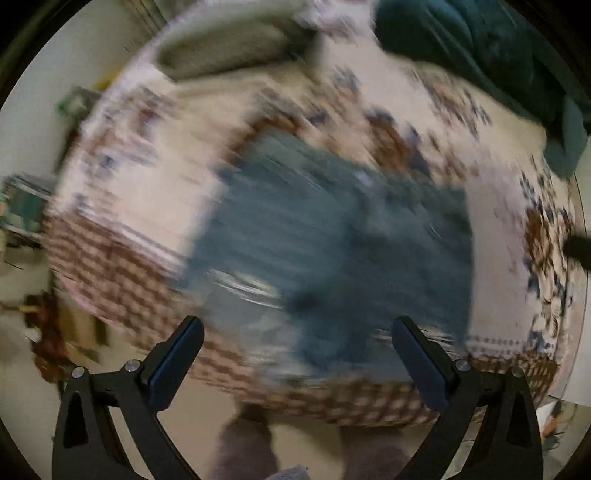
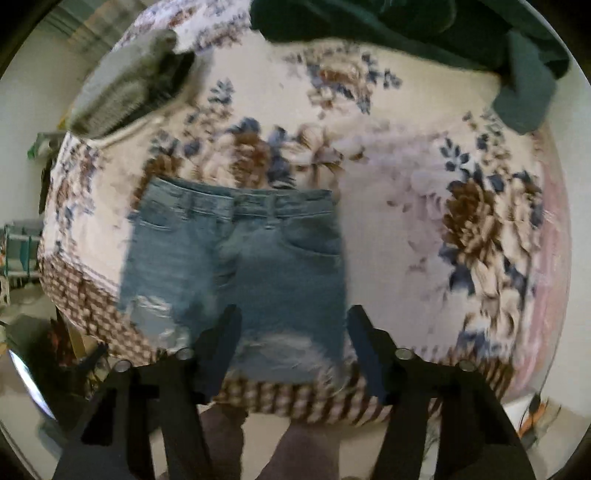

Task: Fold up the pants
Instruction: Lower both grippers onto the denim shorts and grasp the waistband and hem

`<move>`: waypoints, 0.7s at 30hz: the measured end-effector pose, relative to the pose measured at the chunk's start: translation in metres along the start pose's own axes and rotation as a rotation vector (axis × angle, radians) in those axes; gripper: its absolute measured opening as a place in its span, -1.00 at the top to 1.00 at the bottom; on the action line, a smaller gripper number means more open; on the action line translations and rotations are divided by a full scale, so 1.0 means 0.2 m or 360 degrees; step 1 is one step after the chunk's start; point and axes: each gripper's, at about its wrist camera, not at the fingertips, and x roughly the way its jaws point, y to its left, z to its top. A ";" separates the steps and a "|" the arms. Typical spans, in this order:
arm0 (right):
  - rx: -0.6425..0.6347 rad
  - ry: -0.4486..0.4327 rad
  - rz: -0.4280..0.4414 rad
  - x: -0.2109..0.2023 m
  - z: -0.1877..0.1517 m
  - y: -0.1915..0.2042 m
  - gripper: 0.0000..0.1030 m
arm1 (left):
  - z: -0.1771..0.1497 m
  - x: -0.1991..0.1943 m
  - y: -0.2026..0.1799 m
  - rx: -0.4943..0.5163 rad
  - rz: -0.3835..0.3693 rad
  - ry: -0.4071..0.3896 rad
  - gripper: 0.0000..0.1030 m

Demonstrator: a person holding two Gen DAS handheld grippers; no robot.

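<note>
Hovering both spread, empty grippers, left gripper (image 1: 297, 334) and right gripper (image 2: 291, 321), over the faded blue denim pants (image 2: 236, 266), you should grab matching hem corners squarely.

One pair of faded blue denim jeans (image 2: 236, 258) lies ahead of the fingers. One dark green blanket (image 2: 424, 29) sits beyond them, one grey pillow (image 2: 122, 88) far left, though blur may hide more. Two black grippers: left gripper (image 1: 297, 336), right gripper (image 2: 293, 332).

Soft indoor light; heavy motion blur left, milder right; fisheye-warped edges.
</note>
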 end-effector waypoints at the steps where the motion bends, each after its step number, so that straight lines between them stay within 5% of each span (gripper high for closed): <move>1: 0.0005 0.0040 0.0019 0.12 0.03 -0.10 -0.17 | -0.03 0.09 -0.10 0.0003 -0.0035 0.0037 -1.00; 7: 0.0074 0.0237 0.0148 0.56 0.07 -0.48 -0.18 | -0.25 0.51 -0.62 0.0033 -0.0213 0.0231 -1.00; 11: 0.0078 0.0283 0.0281 0.73 0.10 -0.56 -0.21 | -0.35 0.68 -0.81 0.0108 -0.0143 0.0295 -0.98; 13: 0.0047 0.0280 0.0377 0.79 0.15 -0.54 -0.23 | -0.37 0.73 -0.82 0.0091 -0.0092 0.0289 -0.82; 16: 0.0013 0.0269 0.0484 0.90 0.25 -0.47 -0.23 | -0.36 0.70 -0.73 -0.0014 -0.0155 0.0181 -0.40; 18: 0.0033 0.0291 0.0530 0.97 0.32 -0.41 -0.24 | -0.36 0.67 -0.69 -0.0021 -0.0196 0.0132 0.48; 21: 0.0121 0.0312 0.0590 1.08 0.41 -0.38 -0.20 | -0.33 0.62 -0.61 -0.0038 -0.0310 0.0101 0.87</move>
